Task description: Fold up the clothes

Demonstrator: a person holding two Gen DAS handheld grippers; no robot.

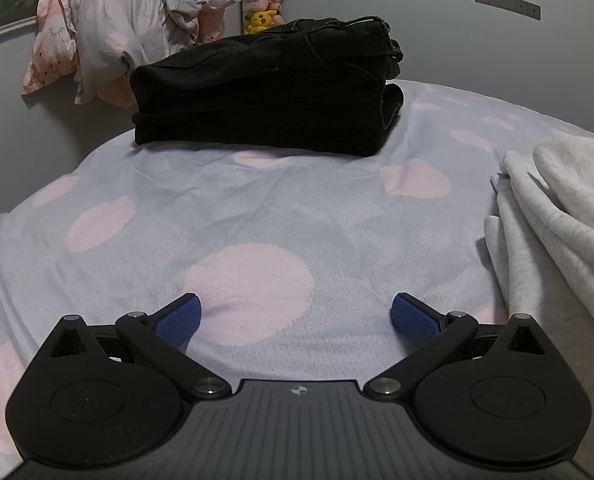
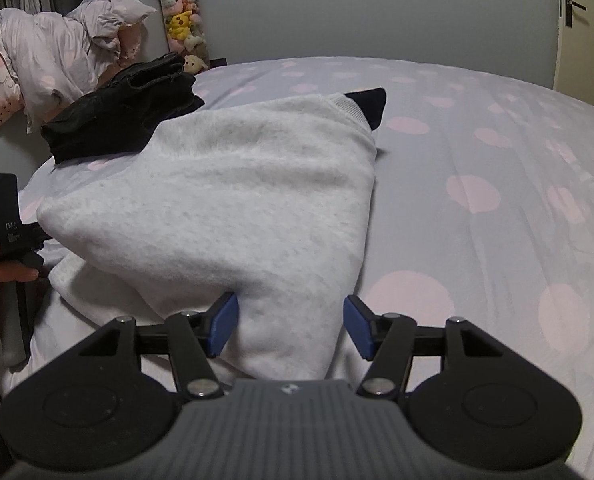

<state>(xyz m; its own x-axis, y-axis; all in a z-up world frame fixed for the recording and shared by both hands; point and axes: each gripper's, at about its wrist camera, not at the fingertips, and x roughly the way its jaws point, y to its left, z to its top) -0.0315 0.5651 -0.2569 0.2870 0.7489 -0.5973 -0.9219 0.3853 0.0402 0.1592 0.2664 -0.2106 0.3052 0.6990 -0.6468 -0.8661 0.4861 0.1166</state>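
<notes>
Where polka-dot bed bears grey sweatshirt: right tongs agape.

Bedroom, dim even light, grey walls.
Bed has a lilac sheet with pink dots. Crumpled duvet and pink pillow sit against the wall. Plush toys hang in the corner; socket strip is wall-mounted; door far right.

folded sweatshirt on bed, folded trousers behind it to the left, crumpled duvet farther back
</notes>
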